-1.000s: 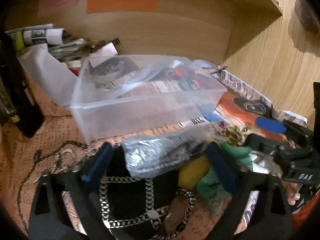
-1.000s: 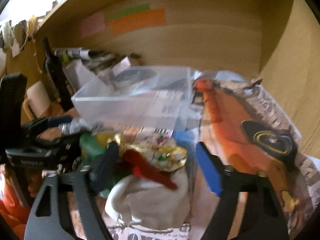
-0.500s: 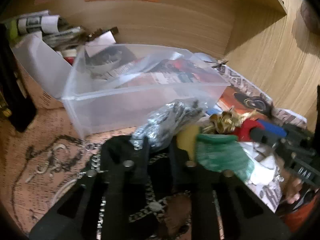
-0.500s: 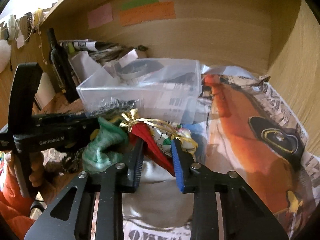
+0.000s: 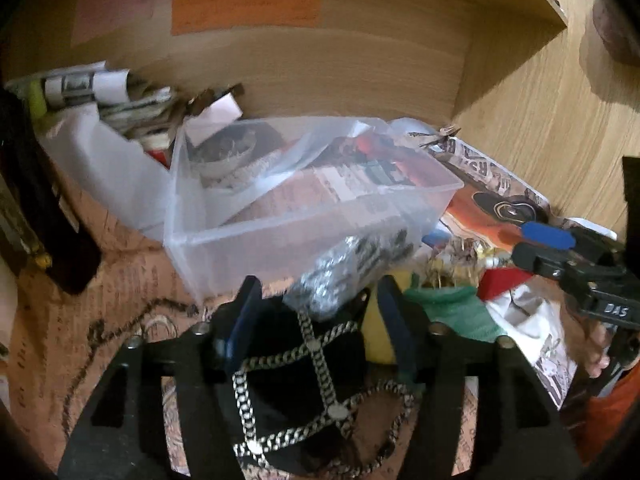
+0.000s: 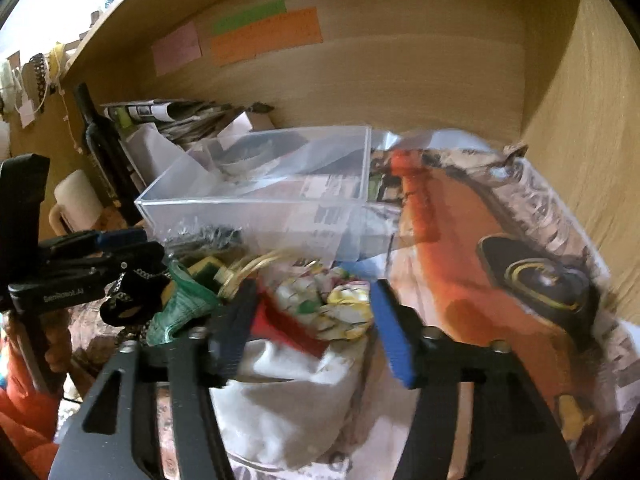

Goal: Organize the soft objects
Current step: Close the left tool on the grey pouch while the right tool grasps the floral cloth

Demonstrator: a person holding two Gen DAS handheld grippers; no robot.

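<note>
A heap of soft things lies in front of a clear plastic box [image 5: 280, 236]. My left gripper [image 5: 320, 312] is open around a black pouch with silver chains [image 5: 296, 368], with a silver glittery bag [image 5: 348, 272] just past its tips, a yellow piece [image 5: 374, 344] and a green cloth [image 5: 456, 312] to its right. My right gripper [image 6: 312, 324] is open over a red piece [image 6: 288, 330], a floral cloth [image 6: 340, 308] and a white cloth [image 6: 288, 412]. The clear box [image 6: 256, 196] stands behind them.
Wooden walls close the back and right, with coloured paper labels [image 5: 244, 4]. A dark bottle [image 6: 104, 148], rolled papers [image 5: 88, 84] and a white sheet [image 5: 108, 172] crowd the left. A printed orange poster [image 6: 460, 248] covers the surface at right.
Both grippers were shut half a second ago, left on the silver bag, right on the red piece; both have opened now and the things lie in the heap.
</note>
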